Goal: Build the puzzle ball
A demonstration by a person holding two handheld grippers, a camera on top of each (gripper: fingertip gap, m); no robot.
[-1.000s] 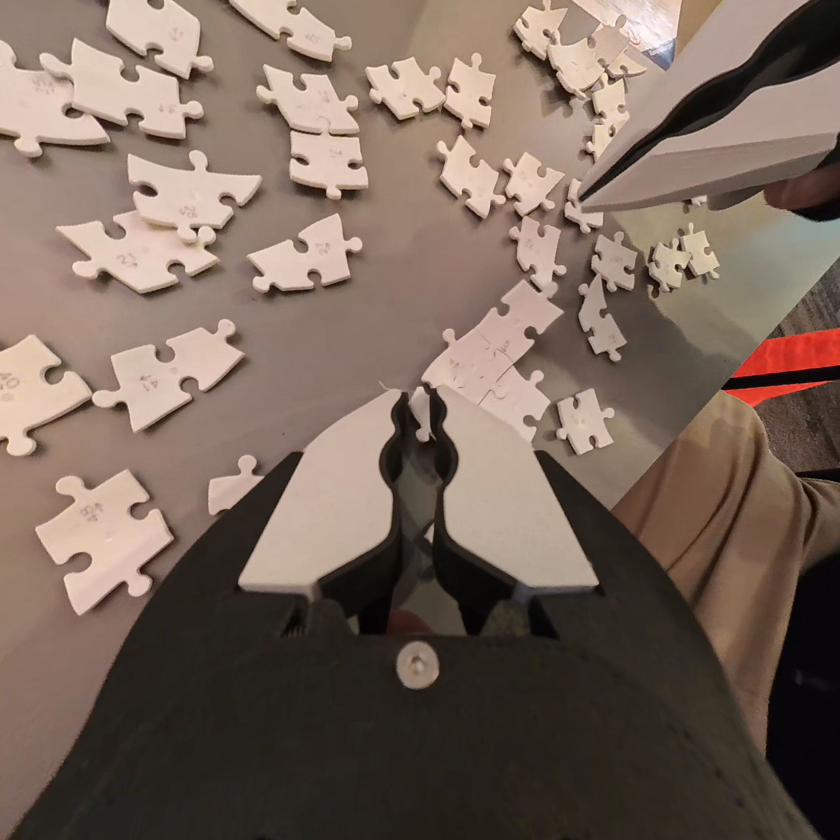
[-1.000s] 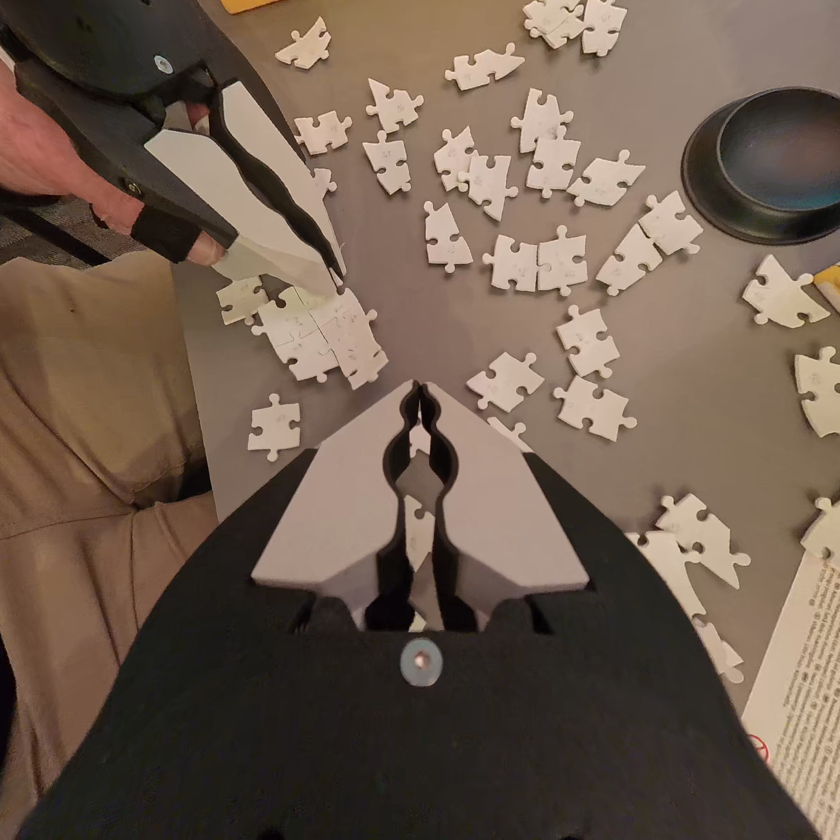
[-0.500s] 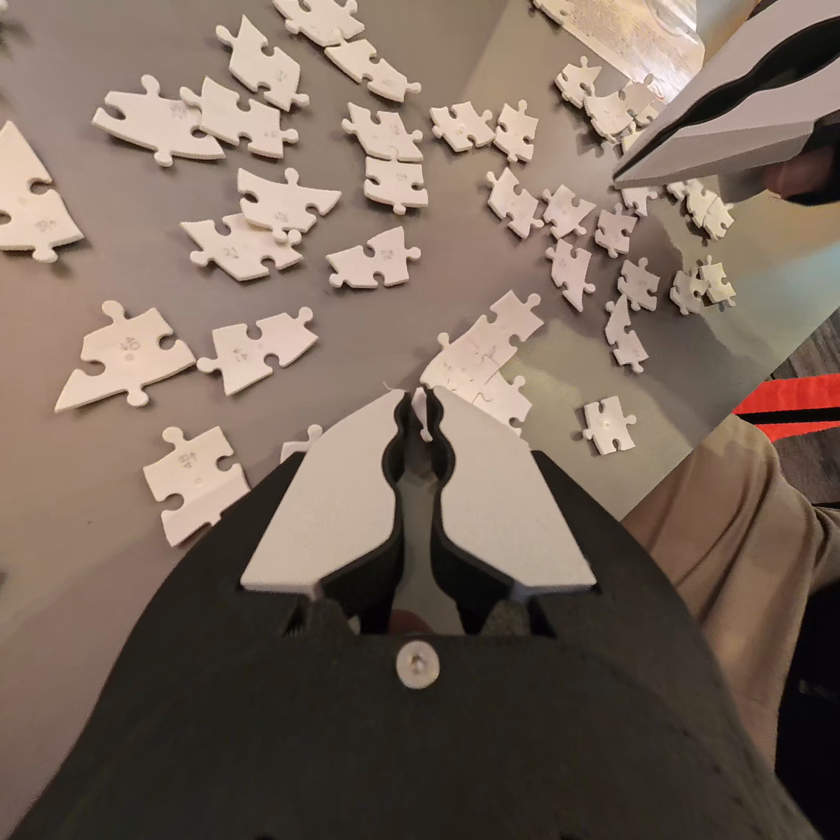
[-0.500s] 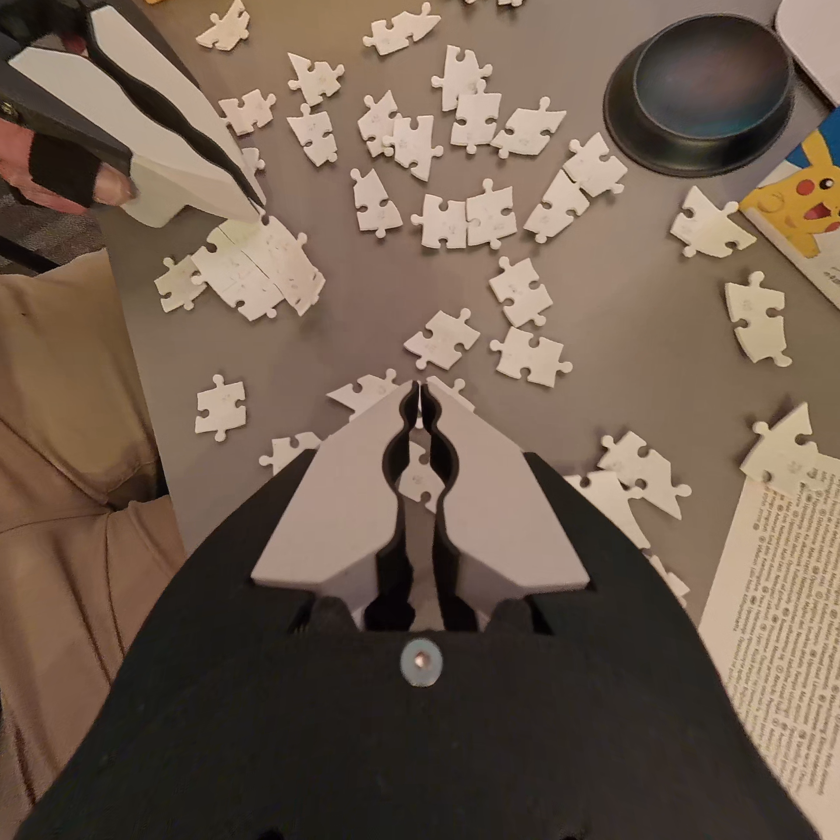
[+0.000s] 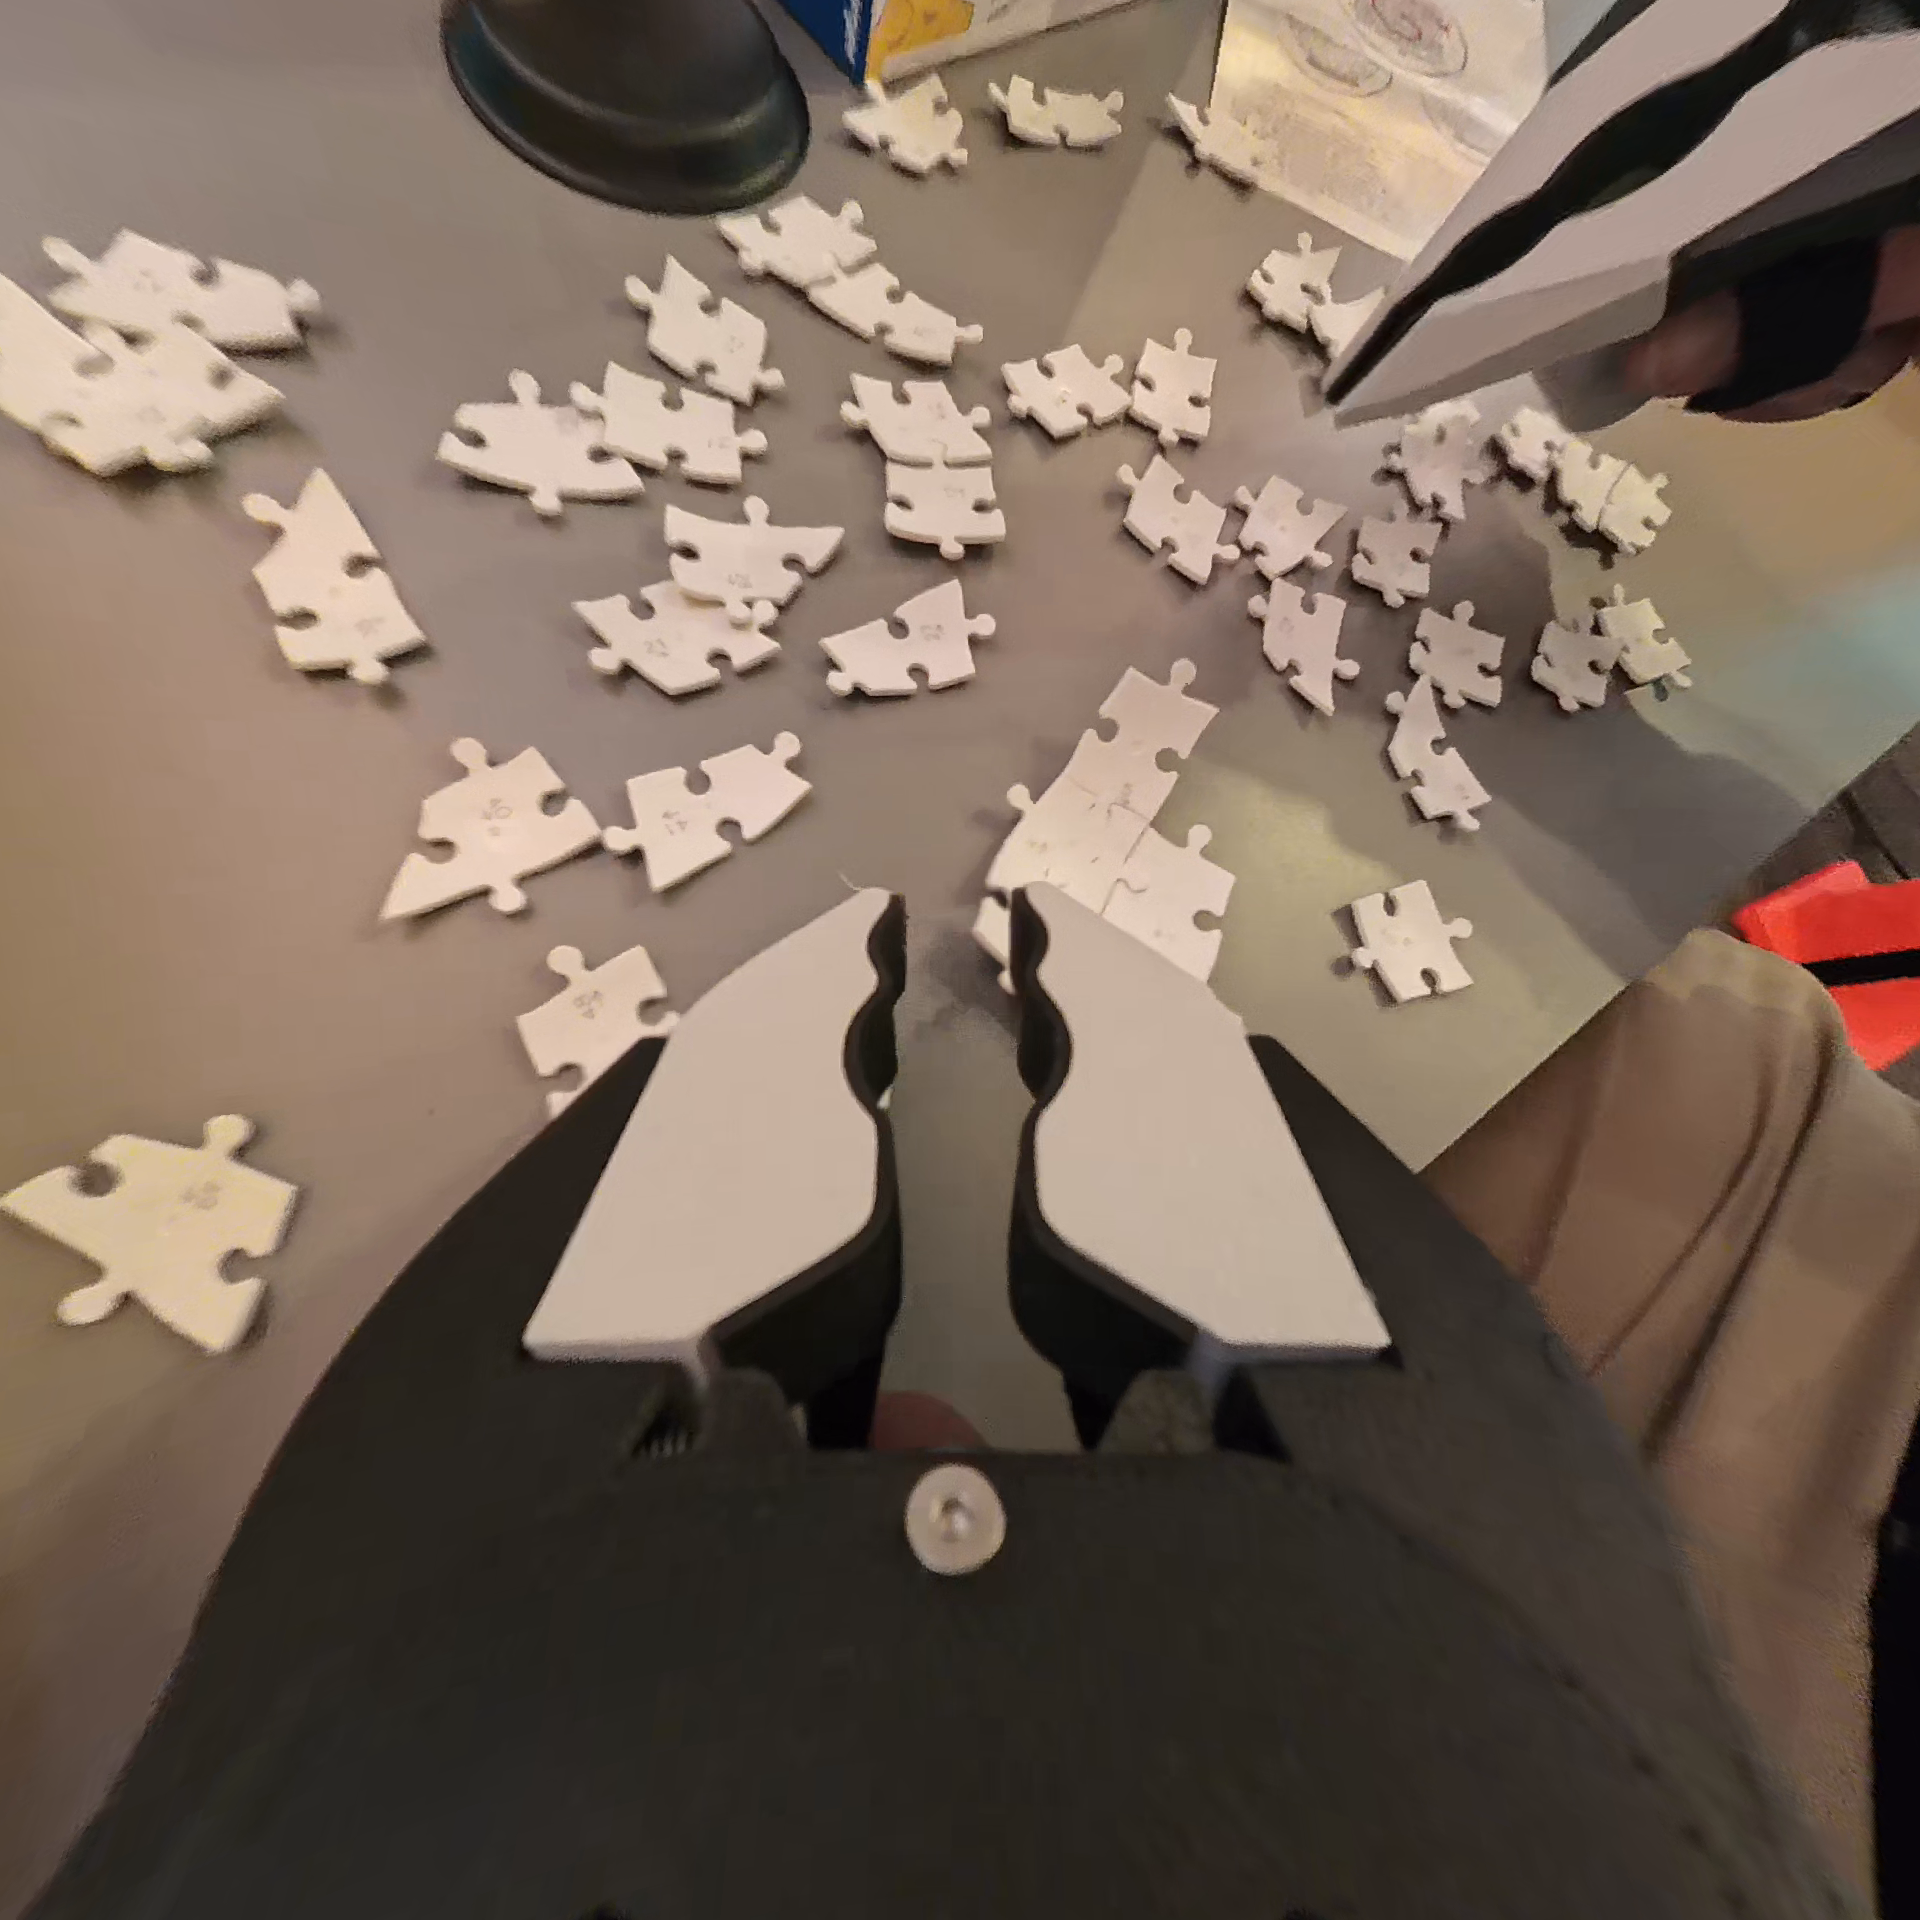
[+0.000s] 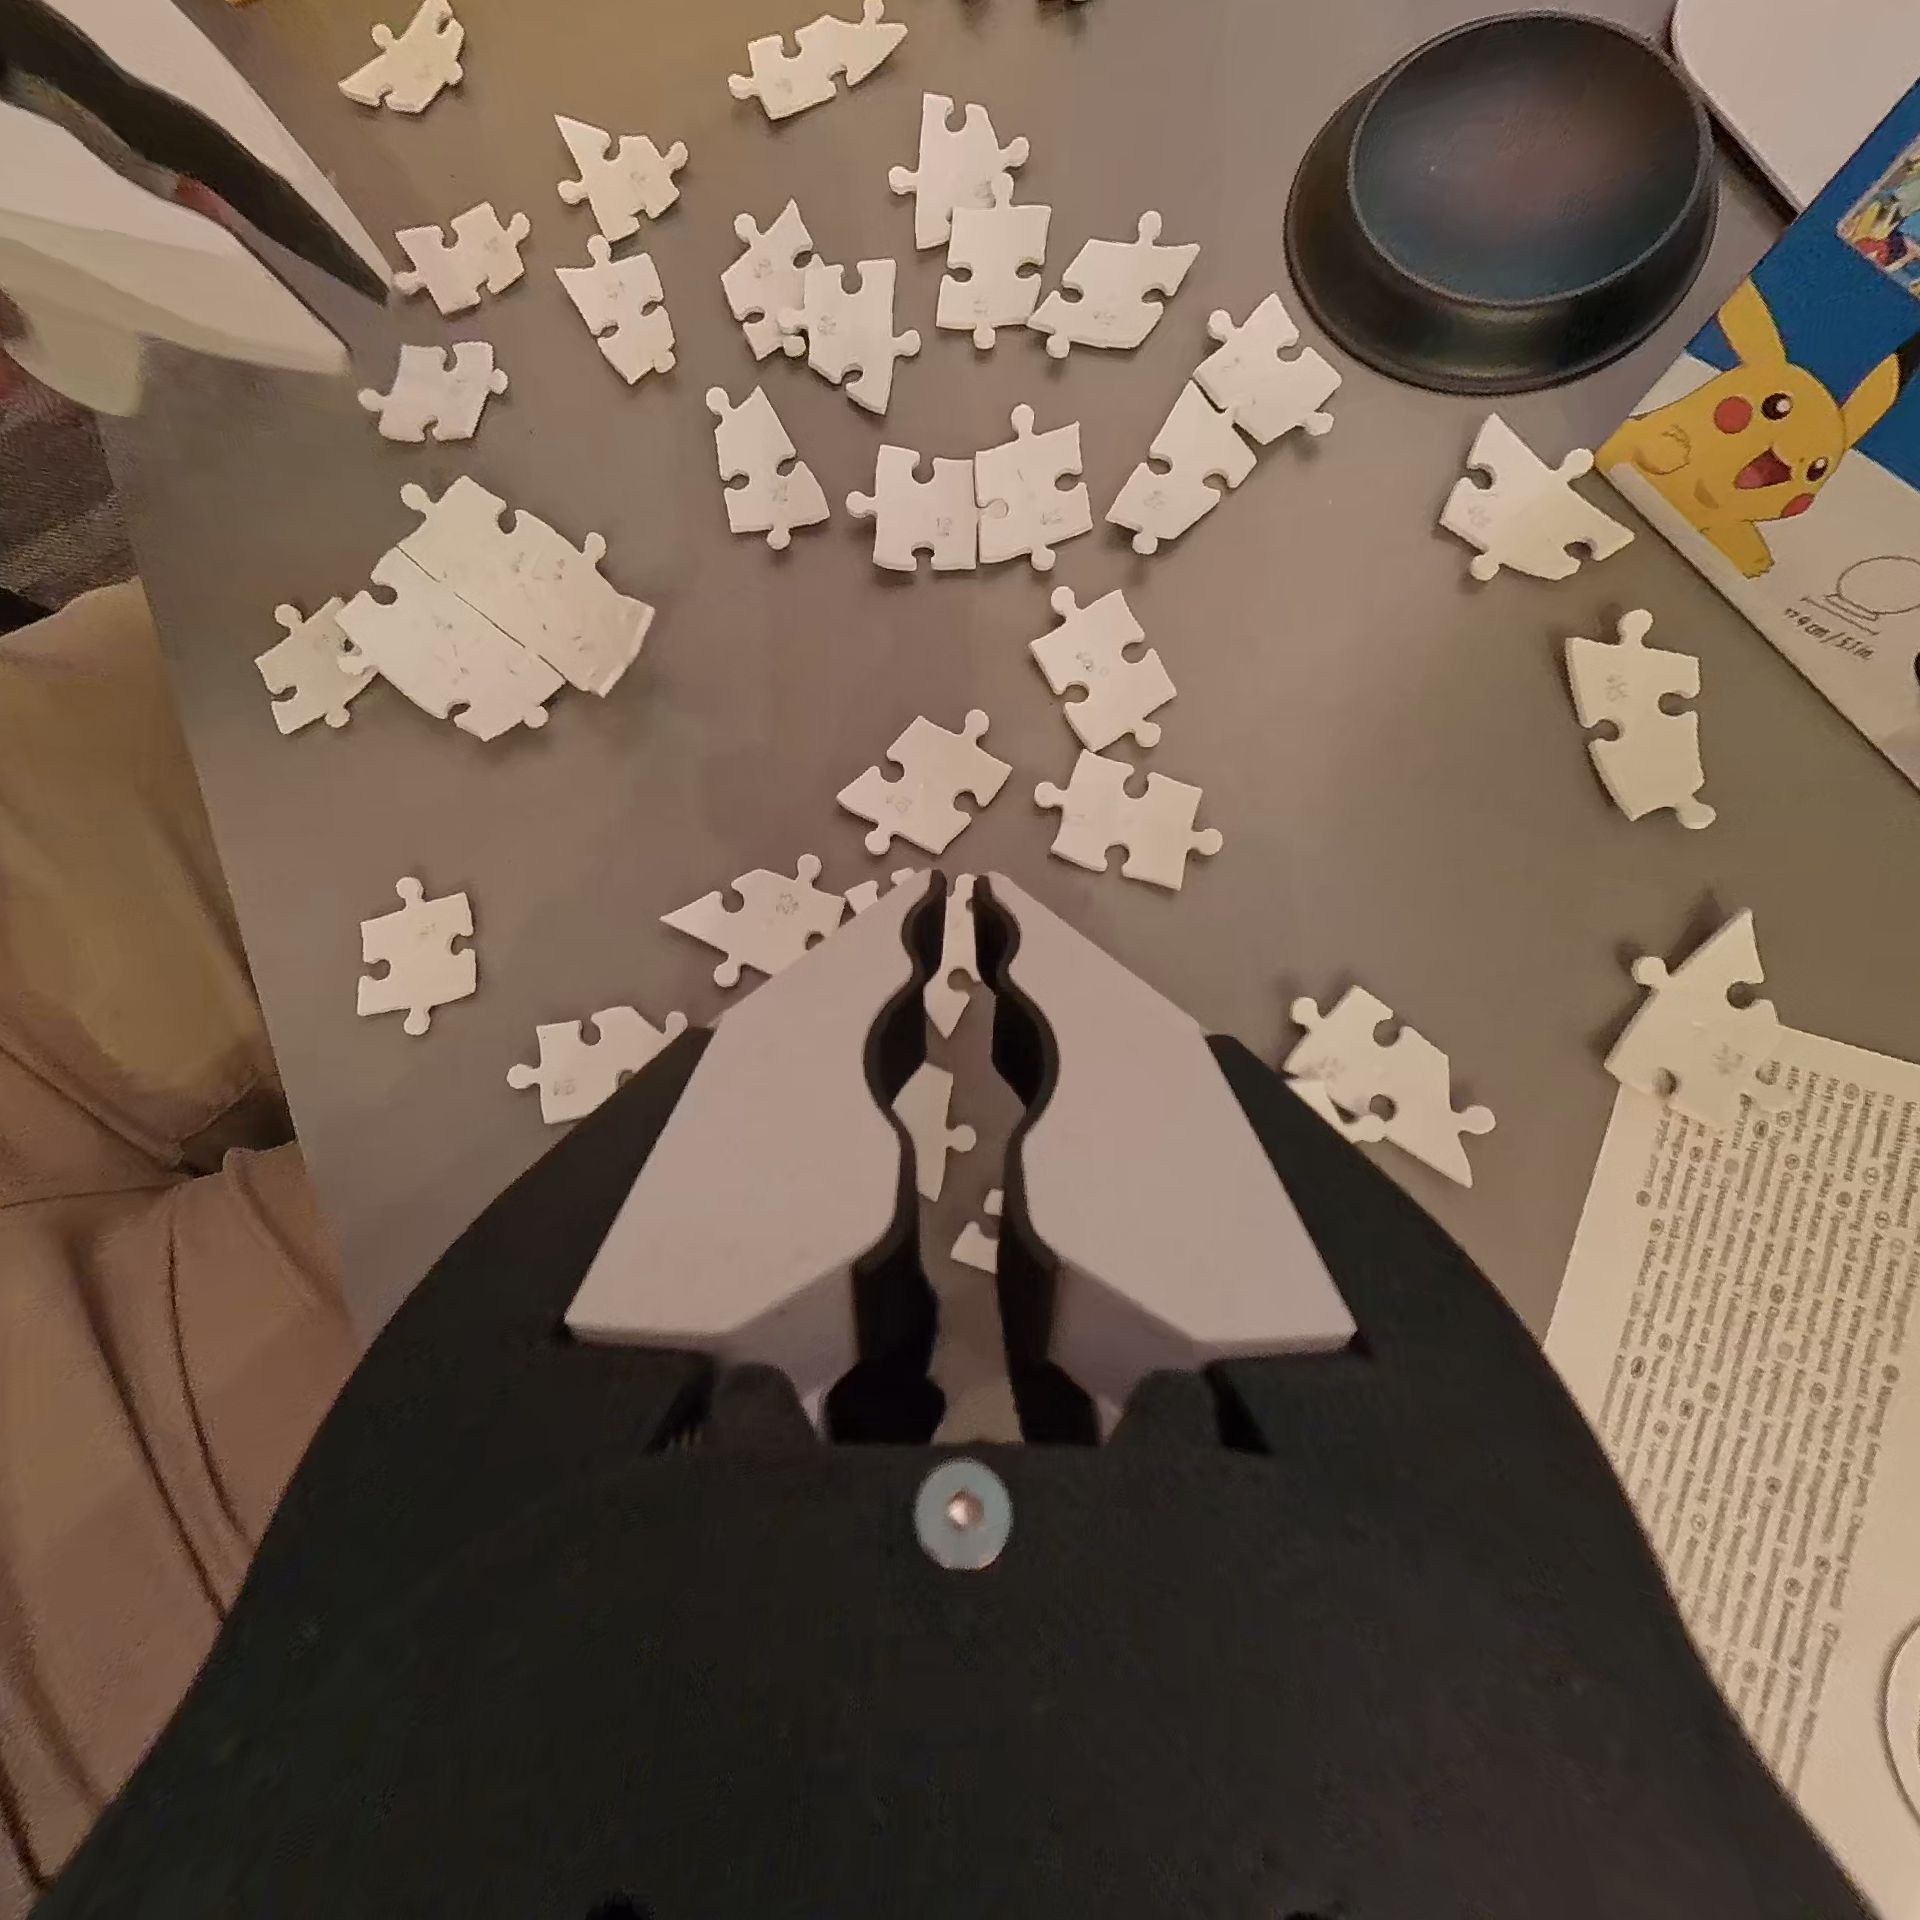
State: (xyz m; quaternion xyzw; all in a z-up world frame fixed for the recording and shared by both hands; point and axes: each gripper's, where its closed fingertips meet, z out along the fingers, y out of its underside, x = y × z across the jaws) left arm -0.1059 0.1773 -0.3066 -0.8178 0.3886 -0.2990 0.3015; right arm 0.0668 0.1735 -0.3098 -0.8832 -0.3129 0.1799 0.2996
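- Left gripper [image 5: 954, 906]: jaws parted, empty, just beside the joined puzzle section [image 5: 1117, 821].
- Right gripper [image 6: 958, 885]: jaws nearly closed, grasping nothing, above loose white pieces [image 6: 925, 779].
- Black stand [image 6: 1501, 192], box [image 6: 1787, 416], leaflet [image 6: 1766, 1299] flank the grey table [image 6: 1351, 727].

White puzzle pieces [image 6: 925, 781]; grey table [image 6: 1351, 727]; black dish [image 6: 1496, 197]; blue-yellow box [image 6: 1787, 416]; possibly tan trousers [image 6: 104, 1351].

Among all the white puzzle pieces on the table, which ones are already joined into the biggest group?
The joined cluster near the table's edge, by the person's beige trousers: several pieces locked together, while the others lie single or in pairs.
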